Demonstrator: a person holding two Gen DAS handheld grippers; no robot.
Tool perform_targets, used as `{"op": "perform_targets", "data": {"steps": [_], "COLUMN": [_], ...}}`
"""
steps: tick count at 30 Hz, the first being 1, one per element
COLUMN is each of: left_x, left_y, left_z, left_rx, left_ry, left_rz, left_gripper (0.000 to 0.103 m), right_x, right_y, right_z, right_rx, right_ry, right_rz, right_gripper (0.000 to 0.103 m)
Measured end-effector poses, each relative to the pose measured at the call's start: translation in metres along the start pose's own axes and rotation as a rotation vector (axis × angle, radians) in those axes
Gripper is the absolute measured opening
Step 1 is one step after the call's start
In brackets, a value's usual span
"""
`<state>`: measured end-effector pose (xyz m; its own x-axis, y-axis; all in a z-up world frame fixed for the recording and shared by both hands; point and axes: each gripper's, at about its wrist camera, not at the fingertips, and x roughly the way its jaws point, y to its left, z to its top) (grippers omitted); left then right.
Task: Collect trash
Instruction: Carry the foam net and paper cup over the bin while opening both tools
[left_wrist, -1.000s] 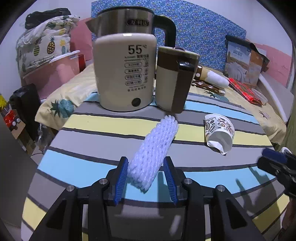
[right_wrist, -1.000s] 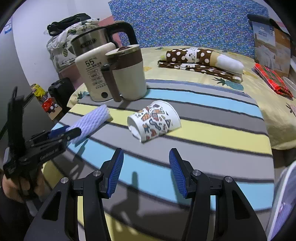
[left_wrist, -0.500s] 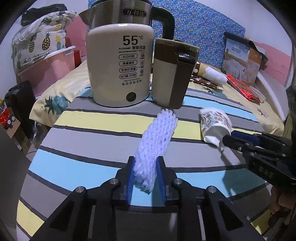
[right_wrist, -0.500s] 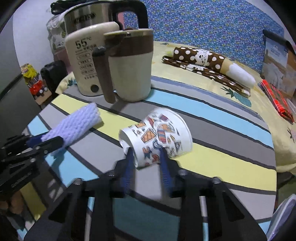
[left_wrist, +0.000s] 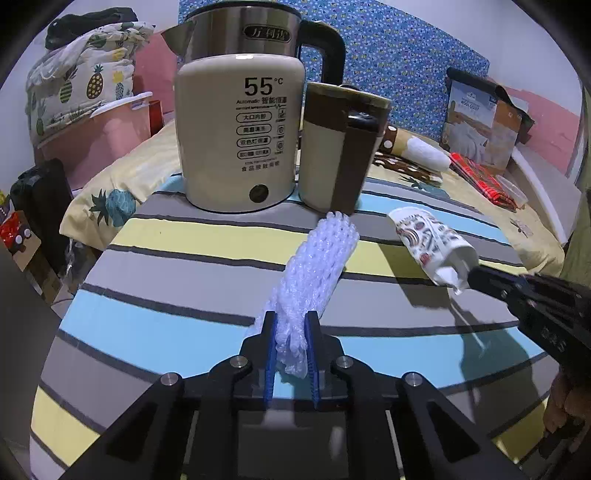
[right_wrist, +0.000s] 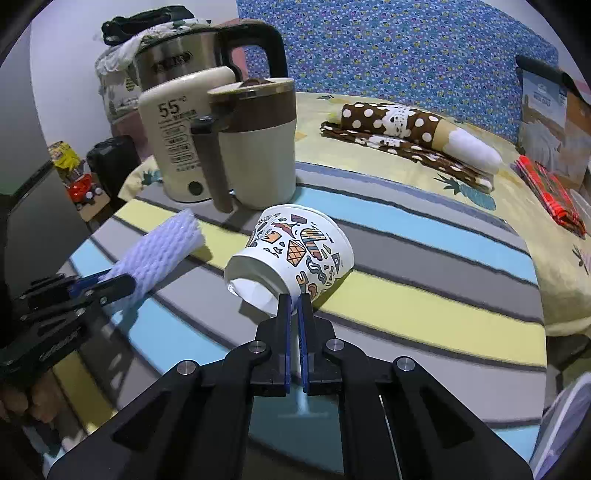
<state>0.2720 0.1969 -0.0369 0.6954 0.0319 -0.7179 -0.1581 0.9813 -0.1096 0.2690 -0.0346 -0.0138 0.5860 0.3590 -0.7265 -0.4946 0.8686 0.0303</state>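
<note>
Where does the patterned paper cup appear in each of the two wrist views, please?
Left wrist view: the patterned paper cup lies on its side at right of centre, its rim pinched by the right gripper coming in from the right edge.
Right wrist view: the cup is at centre, just above the fingers.
Shared landmark: the cream kettle marked 55 behind it.

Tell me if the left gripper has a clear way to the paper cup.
Probably not: the left gripper is closing on the foam net, and the right gripper already pinches the paper cup.
</note>
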Motion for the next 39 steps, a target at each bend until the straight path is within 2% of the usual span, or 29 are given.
{"op": "perform_targets", "data": {"steps": [17,26,39], "left_x": [-0.063,-0.083,-0.105], "left_y": [-0.067,-0.103,-0.154], "left_z": [-0.052,-0.081,-0.098], "left_rx": [0.003,0.045,0.123], "left_ry": [-0.003,0.024,0.029], "left_rz": [-0.11,-0.141,-0.191], "left_gripper": [0.013,0.013,0.013], "right_x": [-0.075,-0.106,-0.13], "right_y": [-0.029,-0.053,-0.068], "right_z": [-0.064,-0.102,-0.127], "right_rx": [0.098,0.157,0.187], "right_ry": [-0.03,-0.017,-0.034], "right_rz": [0.045,0.001,-0.037], "right_gripper": [0.004,0.004,0.004]}}
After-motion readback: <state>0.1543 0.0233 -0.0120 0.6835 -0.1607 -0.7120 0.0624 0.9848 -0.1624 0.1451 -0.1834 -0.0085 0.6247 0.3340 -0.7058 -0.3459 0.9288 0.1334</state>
